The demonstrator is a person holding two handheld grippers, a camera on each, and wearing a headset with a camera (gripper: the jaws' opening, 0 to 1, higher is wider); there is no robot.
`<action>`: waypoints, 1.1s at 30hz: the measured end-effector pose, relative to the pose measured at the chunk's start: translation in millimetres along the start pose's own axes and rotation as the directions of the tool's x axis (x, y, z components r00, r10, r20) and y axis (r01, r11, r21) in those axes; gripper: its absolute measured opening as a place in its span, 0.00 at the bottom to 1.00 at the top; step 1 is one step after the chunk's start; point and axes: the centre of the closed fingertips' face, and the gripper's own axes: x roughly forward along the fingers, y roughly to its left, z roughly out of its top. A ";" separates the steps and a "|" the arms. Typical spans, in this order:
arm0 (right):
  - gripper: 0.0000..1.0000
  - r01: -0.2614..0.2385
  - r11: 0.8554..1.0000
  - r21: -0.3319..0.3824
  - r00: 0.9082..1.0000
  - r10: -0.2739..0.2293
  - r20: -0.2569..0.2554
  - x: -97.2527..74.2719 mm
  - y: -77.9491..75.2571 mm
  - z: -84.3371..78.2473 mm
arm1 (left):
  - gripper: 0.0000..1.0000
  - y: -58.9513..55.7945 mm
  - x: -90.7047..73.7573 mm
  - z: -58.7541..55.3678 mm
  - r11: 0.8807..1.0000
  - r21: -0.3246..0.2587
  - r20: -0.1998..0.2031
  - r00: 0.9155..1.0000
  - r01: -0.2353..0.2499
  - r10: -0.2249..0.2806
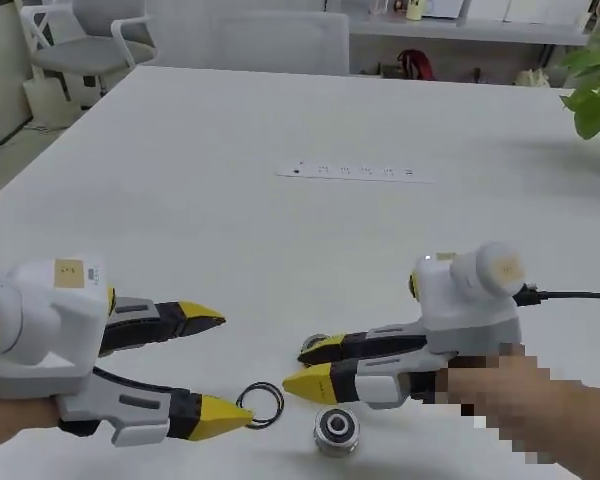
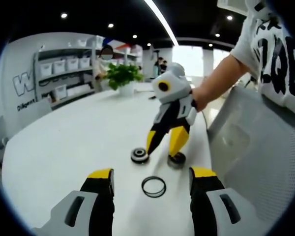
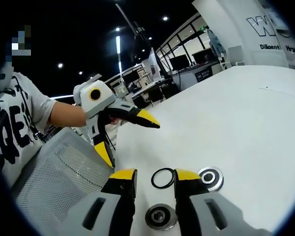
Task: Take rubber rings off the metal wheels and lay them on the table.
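Note:
A loose black rubber ring (image 1: 262,403) lies flat on the white table (image 1: 280,230) near its front edge. My left gripper (image 1: 228,368) is open wide, with the ring (image 2: 153,187) on the table just ahead of its yellow tips. My right gripper (image 1: 298,368) points left at the ring (image 3: 163,178), open, with nothing between its fingers. One metal wheel (image 1: 336,428) lies just below its lower jaw. A second wheel (image 1: 315,342) is partly hidden behind its upper jaw. In the left gripper view the right gripper (image 2: 163,143) stands over both wheels (image 2: 139,155) (image 2: 177,158).
A row of flush power sockets (image 1: 352,172) sits mid-table. A black cable (image 1: 570,295) runs right from the right gripper. A potted plant (image 1: 595,85) stands at the far right corner. Grey chairs (image 1: 90,35) stand beyond the far edge.

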 end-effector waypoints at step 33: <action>0.30 0.166 0.984 -0.058 0.986 -0.166 0.000 -41.6 -53.2 -6.9 | 0.58 15.1 33.7 9.2 1.000 -0.009 -0.003 1.000 0.029 -0.029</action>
